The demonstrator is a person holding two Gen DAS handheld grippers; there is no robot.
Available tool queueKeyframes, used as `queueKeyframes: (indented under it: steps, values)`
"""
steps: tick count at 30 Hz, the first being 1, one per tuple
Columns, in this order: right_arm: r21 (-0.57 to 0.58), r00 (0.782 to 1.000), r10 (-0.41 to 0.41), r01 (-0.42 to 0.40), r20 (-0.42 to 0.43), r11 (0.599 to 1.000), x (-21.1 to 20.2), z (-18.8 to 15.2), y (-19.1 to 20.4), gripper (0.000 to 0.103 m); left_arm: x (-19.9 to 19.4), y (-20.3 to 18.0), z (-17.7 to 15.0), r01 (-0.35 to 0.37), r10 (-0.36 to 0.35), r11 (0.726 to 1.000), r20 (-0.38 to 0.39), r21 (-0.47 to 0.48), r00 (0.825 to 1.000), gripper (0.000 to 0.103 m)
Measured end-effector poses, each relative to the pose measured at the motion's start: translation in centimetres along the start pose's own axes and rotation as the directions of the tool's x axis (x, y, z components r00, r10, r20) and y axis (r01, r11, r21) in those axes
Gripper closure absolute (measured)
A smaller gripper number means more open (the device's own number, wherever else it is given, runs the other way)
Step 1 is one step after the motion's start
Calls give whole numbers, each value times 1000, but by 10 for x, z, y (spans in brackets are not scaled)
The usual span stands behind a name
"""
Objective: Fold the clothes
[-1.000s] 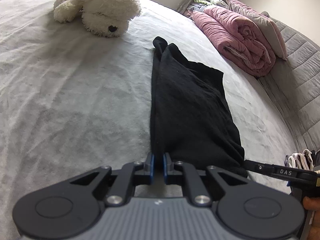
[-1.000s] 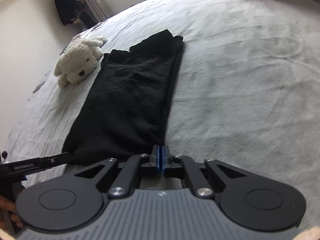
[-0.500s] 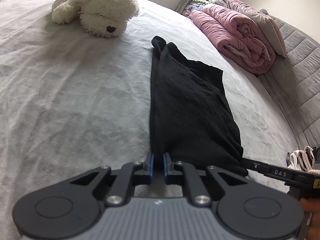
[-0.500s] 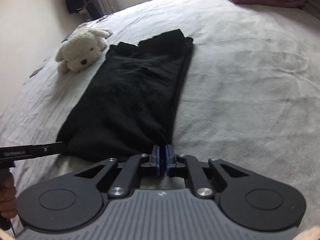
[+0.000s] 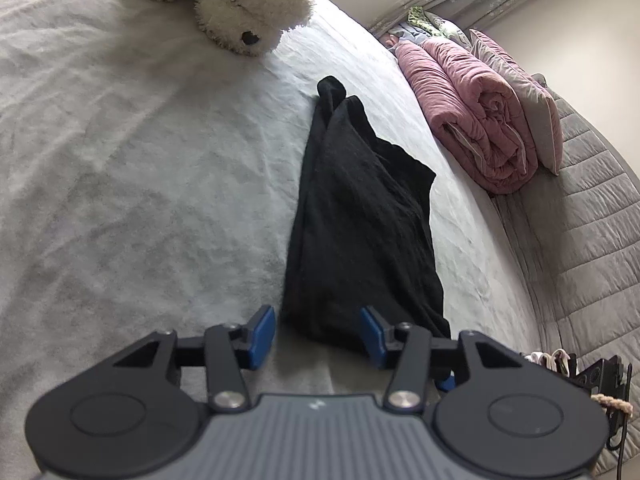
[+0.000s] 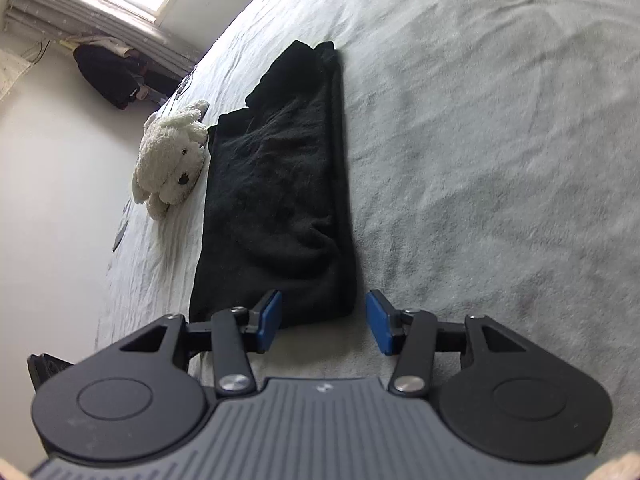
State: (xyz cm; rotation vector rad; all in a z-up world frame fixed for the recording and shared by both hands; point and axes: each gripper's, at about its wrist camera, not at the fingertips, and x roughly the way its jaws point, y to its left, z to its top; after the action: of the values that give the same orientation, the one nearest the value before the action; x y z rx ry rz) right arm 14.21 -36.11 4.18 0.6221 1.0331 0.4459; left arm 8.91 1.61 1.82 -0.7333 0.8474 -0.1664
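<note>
A white plush dog (image 5: 240, 4) is seen lying on the grey bedspread (image 5: 120, 180) beyond the garment's far end, and a rolled pink quilt (image 5: 476, 120) is stacked against the quilted headboard (image 5: 592, 240). The black folded garment (image 5: 360, 224) is laid flat on the bed, its long axis running away from both cameras, the narrow end farthest. The left gripper (image 5: 318, 338) and right gripper (image 6: 324, 322) are held at its near edge, jaws spread apart, nothing clamped.
</note>
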Motion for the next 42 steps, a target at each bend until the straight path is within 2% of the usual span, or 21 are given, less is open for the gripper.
queueKeyframes:
  steps: [7,10,12,13,14,15,17,22,28,36,39,42]
  values:
    - [49,1000,22,-22,12,999,8,-6,-2,52,10,2,3,29,-29,999,16,14,999,53]
    - [35,999,12,-13,31,999,7,-6,0,54,14,0,3,20,-21,999,19,35,1000,60]
    - [25,999,5,-6,43,1000,6,-7,1,70,17,-1,3,8,-9,999,15,47,1000,84]
    - [21,999,2,-3,49,1000,5,-7,2,74,18,1,3,5,-6,999,12,39,1000,88]
    - [16,998,-2,1,55,1000,5,-8,3,86,19,3,3,2,-2,1000,9,32,1000,93]
    - [11,998,-5,4,61,1000,4,-8,3,93,20,4,4,-1,0,1000,8,26,1000,95]
    - [2,997,-11,11,73,1000,3,-8,5,95,17,4,3,-5,5,1000,18,26,1000,96]
    - [-25,994,-23,26,105,999,-2,-10,9,96,1,-7,-1,-1,-2,998,48,60,999,97]
    - [-50,991,-10,17,132,999,-37,-27,16,96,-39,-12,-22,27,-28,999,59,29,998,98]
    - [-30,998,-39,40,40,999,-65,-93,7,96,-86,-8,-103,-31,31,999,-19,29,999,98]
    - [-29,999,-40,41,28,999,-75,-116,4,96,-101,-6,-129,-66,68,996,-38,61,997,103]
    - [-32,999,-34,34,22,999,-86,-137,4,96,-113,-1,-148,-71,75,995,-53,73,996,103]
